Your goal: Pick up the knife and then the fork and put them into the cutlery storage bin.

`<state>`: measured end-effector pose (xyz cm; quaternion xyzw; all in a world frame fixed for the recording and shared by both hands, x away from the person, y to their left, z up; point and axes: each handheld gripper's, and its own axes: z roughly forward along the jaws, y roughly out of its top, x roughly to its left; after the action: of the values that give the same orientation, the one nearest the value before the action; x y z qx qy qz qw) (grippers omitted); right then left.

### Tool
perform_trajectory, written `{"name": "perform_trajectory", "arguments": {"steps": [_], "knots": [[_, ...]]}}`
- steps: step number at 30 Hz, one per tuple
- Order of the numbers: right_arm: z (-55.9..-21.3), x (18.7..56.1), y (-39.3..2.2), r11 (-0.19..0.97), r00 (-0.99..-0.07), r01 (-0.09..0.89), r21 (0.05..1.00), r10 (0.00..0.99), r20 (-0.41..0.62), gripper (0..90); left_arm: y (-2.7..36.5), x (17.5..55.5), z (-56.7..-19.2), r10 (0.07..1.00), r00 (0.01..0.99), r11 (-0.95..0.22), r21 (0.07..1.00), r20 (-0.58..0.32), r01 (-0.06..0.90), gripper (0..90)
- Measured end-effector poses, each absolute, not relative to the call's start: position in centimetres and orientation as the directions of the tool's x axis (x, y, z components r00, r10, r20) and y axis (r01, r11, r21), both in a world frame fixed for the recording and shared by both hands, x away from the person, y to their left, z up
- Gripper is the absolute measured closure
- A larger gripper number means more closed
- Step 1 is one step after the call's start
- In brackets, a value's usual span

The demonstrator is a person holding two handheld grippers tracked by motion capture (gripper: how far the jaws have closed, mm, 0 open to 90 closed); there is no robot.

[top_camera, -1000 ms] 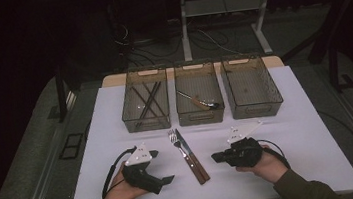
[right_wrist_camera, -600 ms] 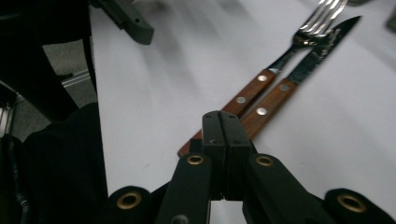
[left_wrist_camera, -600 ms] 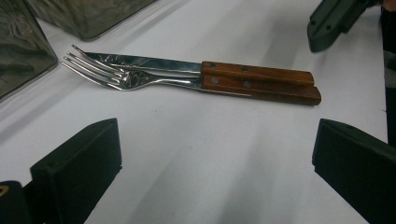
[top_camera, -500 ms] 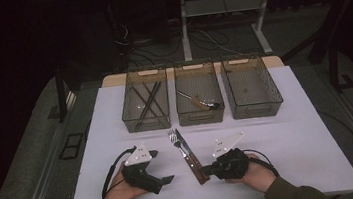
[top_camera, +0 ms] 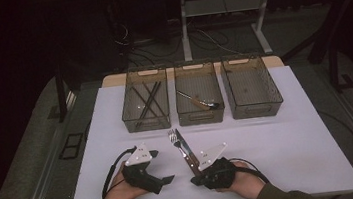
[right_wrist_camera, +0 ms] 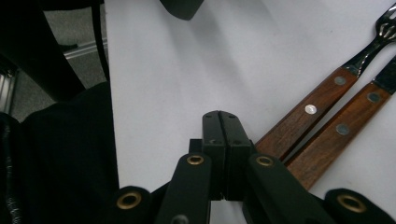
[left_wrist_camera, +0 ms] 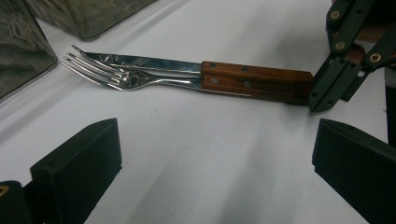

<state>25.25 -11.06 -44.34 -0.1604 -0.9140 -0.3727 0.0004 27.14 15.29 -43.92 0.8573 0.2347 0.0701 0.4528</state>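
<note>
Fork (top_camera: pixel 173 139) and knife (top_camera: pixel 181 140) are laid side by side at lower centre of the white surface (top_camera: pixel 289 132). Their wooden handles are met by the closed right hand-held gripper (top_camera: pixel 195 180); the left hand-held gripper (top_camera: pixel 166 181) is held open.

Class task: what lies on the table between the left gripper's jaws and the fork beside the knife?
Nothing: in the left gripper view, bare white table separates the left gripper from the fork.

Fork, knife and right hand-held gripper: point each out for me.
Fork (left_wrist_camera: pixel 140 79), left gripper view, on its neck behind the tines.
Knife (left_wrist_camera: pixel 140 61), left gripper view, on the blade.
Right hand-held gripper (right_wrist_camera: pixel 220 122), right gripper view, at the closed jaw tips.
</note>
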Motion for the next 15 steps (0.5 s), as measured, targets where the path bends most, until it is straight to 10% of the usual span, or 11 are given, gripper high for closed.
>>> {"name": "perform_trajectory", "arguments": {"steps": [15], "knots": [[-44.5, 25.12, -11.02, 0.685, -0.941, 0.311, 0.659, 0.319, 0.114, 89.4, 15.28, 27.14, -43.91, 0.465, 0.88, -0.479, 0.81, -0.093, 0.338, 0.6]]}}
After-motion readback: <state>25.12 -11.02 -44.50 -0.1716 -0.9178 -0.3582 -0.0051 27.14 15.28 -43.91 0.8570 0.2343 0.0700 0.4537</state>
